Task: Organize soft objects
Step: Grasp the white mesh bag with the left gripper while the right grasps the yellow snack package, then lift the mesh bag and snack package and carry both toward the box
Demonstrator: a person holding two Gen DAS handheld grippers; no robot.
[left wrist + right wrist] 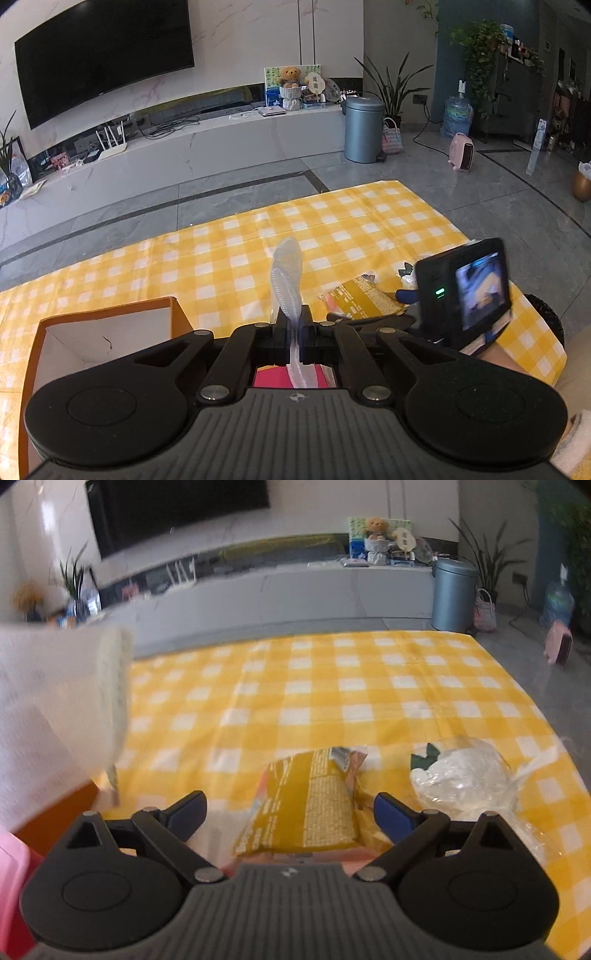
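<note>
My left gripper (294, 325) is shut on a thin translucent white soft piece (286, 273) that sticks up above the yellow checked cloth (240, 243). An orange box with a white inside (107, 332) sits just left of it. My right gripper (290, 812) is open, its blue-padded fingers (190, 810) on either side of a yellow snack packet (314, 797) lying on the cloth (332, 686). A clear plastic bag with white stuff (465, 775) lies to the right. The packet also shows in the left wrist view (362, 299).
A white towel-like sleeve (55, 709) fills the left of the right wrist view, above the orange box edge (55, 812). Something pink (273, 376) lies under my left gripper. The right gripper's camera (465, 288) is close on the left gripper's right. Grey floor and a TV bench lie beyond.
</note>
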